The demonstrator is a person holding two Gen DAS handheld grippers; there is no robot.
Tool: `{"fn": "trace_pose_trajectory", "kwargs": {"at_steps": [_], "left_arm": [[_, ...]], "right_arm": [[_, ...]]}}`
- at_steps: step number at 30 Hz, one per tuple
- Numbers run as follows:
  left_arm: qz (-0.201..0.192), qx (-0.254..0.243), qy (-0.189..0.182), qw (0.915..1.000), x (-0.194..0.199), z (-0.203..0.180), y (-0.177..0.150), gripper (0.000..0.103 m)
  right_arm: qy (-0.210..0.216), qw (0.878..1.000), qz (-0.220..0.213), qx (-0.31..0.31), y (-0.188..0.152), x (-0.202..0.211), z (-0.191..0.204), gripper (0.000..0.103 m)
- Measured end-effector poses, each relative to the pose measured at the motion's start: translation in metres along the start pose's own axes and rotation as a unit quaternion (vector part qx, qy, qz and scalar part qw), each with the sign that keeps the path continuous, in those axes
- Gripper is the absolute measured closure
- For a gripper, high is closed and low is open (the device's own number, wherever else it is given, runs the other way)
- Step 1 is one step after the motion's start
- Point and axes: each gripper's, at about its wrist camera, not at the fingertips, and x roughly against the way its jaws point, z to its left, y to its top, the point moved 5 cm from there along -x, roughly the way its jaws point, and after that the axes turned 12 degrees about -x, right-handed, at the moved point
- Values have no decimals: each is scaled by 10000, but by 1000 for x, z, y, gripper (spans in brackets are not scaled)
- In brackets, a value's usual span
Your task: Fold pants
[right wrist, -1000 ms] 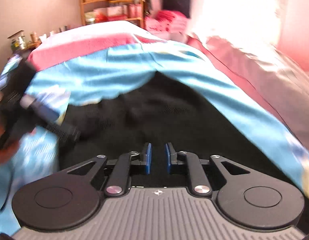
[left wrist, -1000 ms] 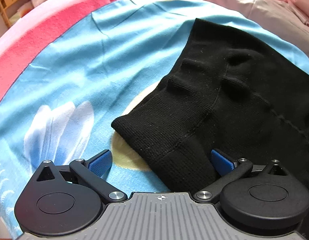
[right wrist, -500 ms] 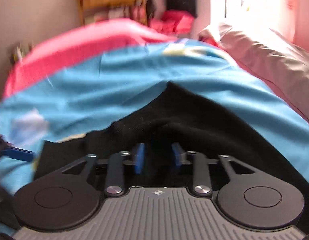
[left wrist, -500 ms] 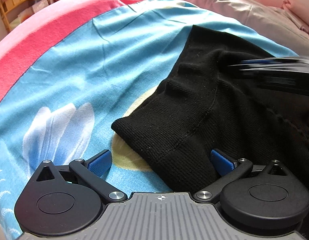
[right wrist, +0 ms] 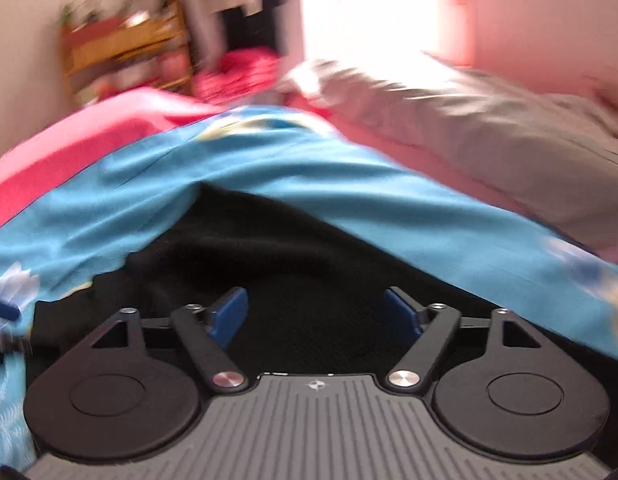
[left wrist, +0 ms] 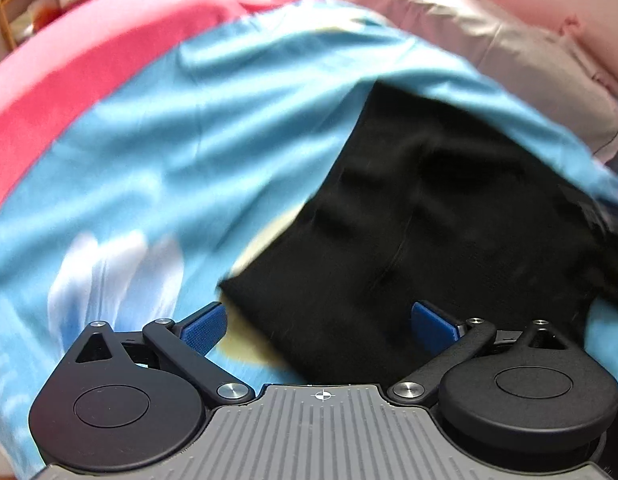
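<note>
Black knit pants (left wrist: 429,208) lie folded on a blue bedspread (left wrist: 189,128). In the left wrist view their near corner lies between the blue pads of my left gripper (left wrist: 321,324), which is open just above the cloth. In the right wrist view the pants (right wrist: 309,256) fill the lower middle. My right gripper (right wrist: 315,314) is open over them with nothing between its pads. The frames are blurred by motion.
A pink blanket (left wrist: 61,92) lies along the left of the bed. Grey-beige pillows (right wrist: 509,140) lie at the right. A wooden shelf (right wrist: 125,56) with clutter stands by the far wall. A bright window sits behind the bed.
My right gripper has opened from shut and has moved over the pants. The left gripper stays open at the pants' corner and has shifted slightly.
</note>
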Motion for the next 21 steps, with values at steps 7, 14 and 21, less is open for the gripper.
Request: {"fn": "trace_pose_trajectory", "kwargs": {"at_steps": [7,14,21], "left_arm": [[-39,-749,30,9972,-45,-61,59,0],[273,-775,158,9965,-85,-73,67,0],[200,-763,207,9967,-83,-74,64,0]], "right_arm": [[-1044,9915,-1,-779,-11,-11,-103,24],[-1484,9798,-661,-1166,-13,92,-153,11],[-1855,9569,-663,-2134,-60,134,-264,15]]}}
